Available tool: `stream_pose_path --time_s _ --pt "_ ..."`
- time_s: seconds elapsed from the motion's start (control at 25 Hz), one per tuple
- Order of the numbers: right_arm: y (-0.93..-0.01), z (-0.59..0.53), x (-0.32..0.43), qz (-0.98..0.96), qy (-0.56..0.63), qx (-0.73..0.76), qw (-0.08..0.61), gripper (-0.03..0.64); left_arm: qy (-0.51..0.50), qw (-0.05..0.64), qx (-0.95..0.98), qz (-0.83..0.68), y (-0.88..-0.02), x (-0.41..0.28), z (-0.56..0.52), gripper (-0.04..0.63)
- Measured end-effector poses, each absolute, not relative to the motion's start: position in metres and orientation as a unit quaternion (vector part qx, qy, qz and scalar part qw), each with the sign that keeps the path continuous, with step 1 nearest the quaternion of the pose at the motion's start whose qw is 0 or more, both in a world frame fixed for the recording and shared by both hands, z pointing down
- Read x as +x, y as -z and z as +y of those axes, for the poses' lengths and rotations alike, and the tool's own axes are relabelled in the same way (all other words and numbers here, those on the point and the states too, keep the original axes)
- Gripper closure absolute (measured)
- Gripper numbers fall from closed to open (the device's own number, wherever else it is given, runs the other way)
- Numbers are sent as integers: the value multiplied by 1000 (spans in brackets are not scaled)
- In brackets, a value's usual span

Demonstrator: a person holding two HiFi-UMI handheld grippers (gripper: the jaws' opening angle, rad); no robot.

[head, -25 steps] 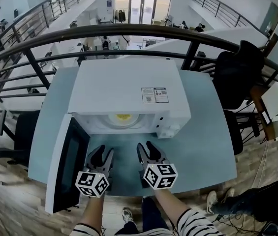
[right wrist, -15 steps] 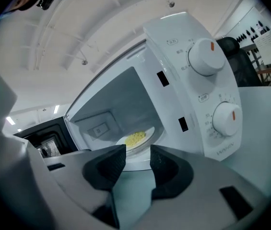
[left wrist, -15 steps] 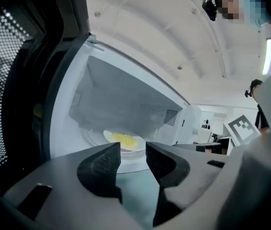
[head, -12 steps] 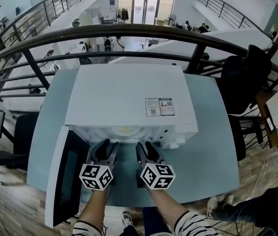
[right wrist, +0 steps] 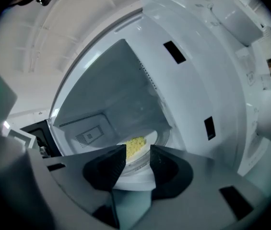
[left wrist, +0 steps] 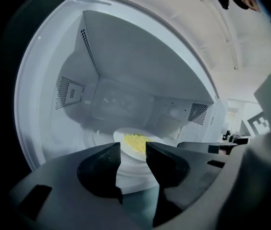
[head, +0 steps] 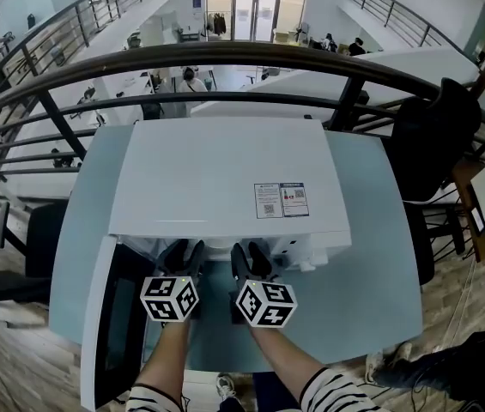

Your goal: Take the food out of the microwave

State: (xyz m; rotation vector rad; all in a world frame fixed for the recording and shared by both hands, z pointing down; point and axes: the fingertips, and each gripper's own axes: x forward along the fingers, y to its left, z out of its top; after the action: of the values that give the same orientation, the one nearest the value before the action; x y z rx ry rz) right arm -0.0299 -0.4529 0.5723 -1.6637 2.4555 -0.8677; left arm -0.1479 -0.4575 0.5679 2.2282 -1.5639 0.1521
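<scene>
The white microwave (head: 225,170) stands on the table with its door (head: 105,316) swung open to the left. In the head view its top hides the cavity. Inside, a white plate (left wrist: 121,134) carries yellow food (left wrist: 136,140) on the turntable. My left gripper (head: 182,251) and right gripper (head: 249,254) sit side by side at the cavity's mouth, tips just under the front edge. Both are open and empty. In the left gripper view the left gripper (left wrist: 133,148) frames the plate, still short of it. The right gripper (right wrist: 138,152) frames the food (right wrist: 135,146) from the right.
The microwave sits on a light blue table (head: 371,256) against a black railing (head: 225,54). Its control panel side (right wrist: 207,80) is close on the right of the right gripper. A black chair (head: 422,136) stands at the right, another chair (head: 40,230) at the left.
Both grippers have moved forward from the table's front to the microwave's mouth. In the head view the food has gone out of sight under the microwave's top.
</scene>
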Motion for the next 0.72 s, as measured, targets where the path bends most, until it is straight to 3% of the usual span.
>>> stream_pose_path --time_s 0.72 --pt "-585 -485 -34 745 300 -596 13 466 -143 226 784 -561 -581 -151 -493 445"
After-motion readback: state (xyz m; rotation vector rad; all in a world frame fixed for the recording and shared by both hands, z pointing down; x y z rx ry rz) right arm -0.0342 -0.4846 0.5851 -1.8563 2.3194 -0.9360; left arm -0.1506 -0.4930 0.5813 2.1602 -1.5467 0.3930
